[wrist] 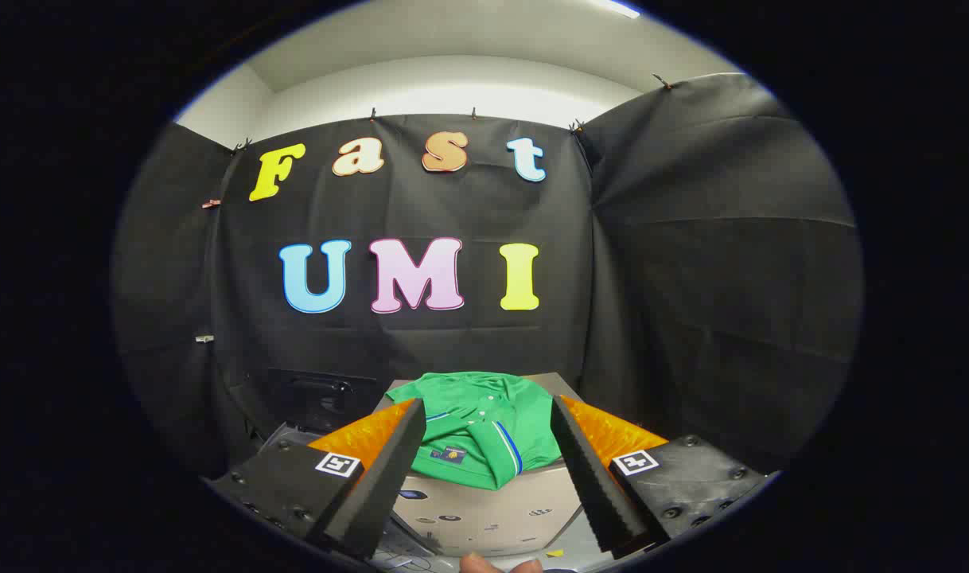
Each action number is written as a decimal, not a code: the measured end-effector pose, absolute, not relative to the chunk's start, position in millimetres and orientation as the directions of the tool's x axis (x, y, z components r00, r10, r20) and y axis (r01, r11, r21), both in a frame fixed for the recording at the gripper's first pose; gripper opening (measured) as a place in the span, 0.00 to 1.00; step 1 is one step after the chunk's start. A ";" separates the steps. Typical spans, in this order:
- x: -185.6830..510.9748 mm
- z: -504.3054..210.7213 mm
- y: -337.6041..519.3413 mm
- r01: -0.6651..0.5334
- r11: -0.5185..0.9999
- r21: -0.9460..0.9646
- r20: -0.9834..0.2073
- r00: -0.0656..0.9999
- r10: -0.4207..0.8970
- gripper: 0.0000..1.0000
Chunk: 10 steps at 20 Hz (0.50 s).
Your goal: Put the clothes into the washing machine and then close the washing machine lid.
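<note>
Atop the beige washing machine [484, 509], just ahead of the fingers at twelve o'clock, lies a folded green polo shirt [484, 434]. It carries a small dark tag near its front fold, too small to read, as are the stickers on the machine's front face. Its buttoned collar and blue-white trim run toward five o'clock; its long axis cannot be told. The gripper [484, 477] stands wide open, holding nothing, its ridged black fingers [389, 477] flanking the shirt without touching it.
</note>
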<state>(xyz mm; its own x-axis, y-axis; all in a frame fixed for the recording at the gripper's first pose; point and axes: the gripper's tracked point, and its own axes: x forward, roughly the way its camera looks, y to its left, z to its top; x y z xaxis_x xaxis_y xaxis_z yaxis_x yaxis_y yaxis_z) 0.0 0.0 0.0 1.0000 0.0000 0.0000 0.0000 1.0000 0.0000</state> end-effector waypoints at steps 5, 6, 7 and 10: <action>4.9 -2.5 5.0 -0.004 1.000 0.000 -0.010 1.000 0.004 0.99; 6.1 -3.8 5.9 -0.004 1.000 0.004 -0.014 1.000 0.004 0.99; 8.0 -5.3 5.9 -0.004 1.000 0.006 -0.019 1.000 0.004 0.99; 10.3 -9.0 8.9 -0.005 1.000 0.007 -0.030 1.000 0.005 0.99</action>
<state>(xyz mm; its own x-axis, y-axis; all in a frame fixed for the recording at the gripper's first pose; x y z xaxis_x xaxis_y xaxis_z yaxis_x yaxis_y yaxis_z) 10.3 8.9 -9.0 0.9995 0.0049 -0.0301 -0.0047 1.0000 0.0071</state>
